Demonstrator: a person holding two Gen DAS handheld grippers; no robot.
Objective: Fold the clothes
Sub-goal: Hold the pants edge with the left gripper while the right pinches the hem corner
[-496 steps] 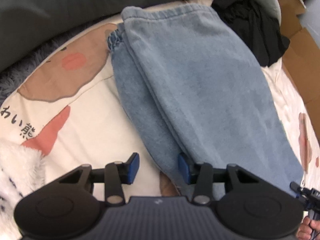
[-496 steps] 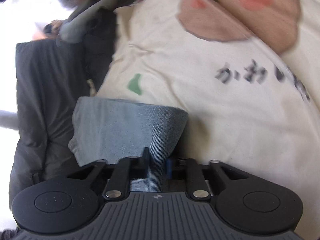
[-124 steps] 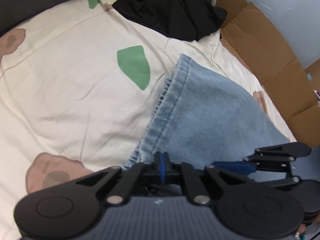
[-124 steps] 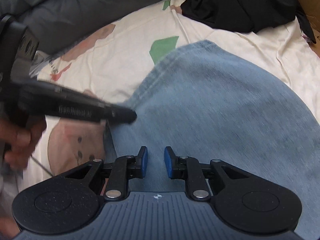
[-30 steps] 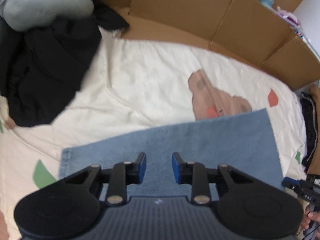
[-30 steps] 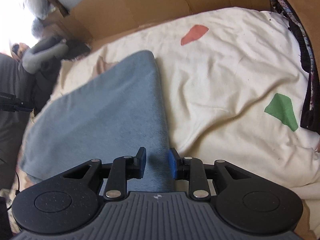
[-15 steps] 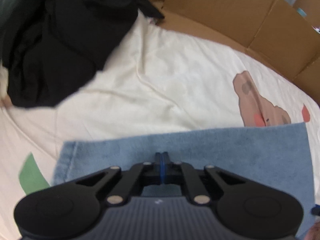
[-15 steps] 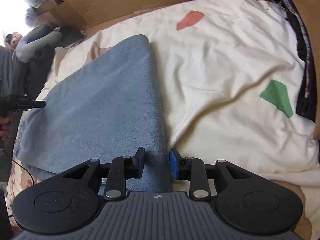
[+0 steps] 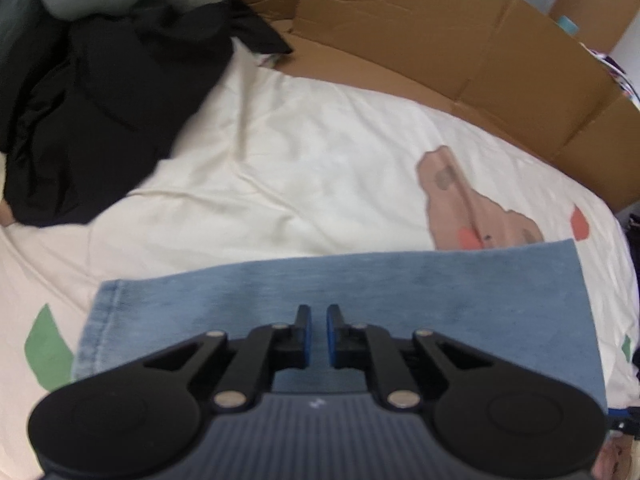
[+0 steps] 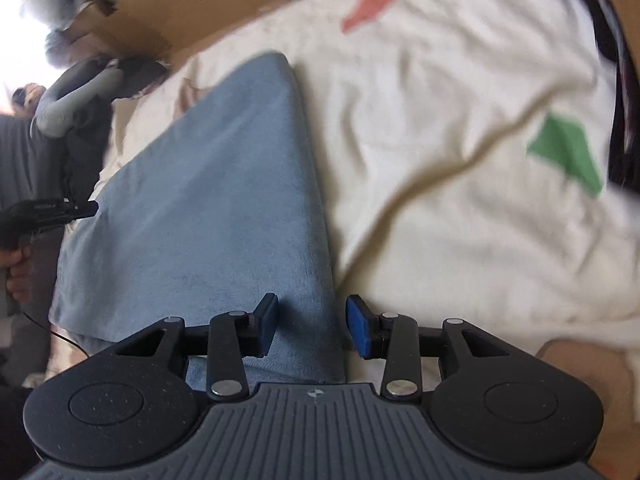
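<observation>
Risk first: folded jeans (image 9: 400,300) are lying flat on the bed (image 9: 320,152), near its cardboard-lined edge, and both claws are letting go right over them. If either pad is dragging denim while pulling away, the top layer is likely getting peeled back and the fold is coming undone. Second risk: the black clothes (image 9: 100,112) are piled at the far left corner of the bed, close to the hemmed end of the jeans, so any sideways shove is probably pushing the stack into that pile.

Left claw (image 9: 317,336): jaws are standing nearly together with a thin gap between the blue pads, and are just starting to open. Nothing is pinched between them; denim is showing through the gap, and I cannot tell whether the tips are touching it.

Right claw (image 10: 312,326): jaws are opening, about half spread. They are straddling the folded edge of the jeans (image 10: 208,200), with cloth sitting between the pads but neither pad pressing on it, so it is released. Its right pad is hanging over bare sheet beside the fold.
</observation>
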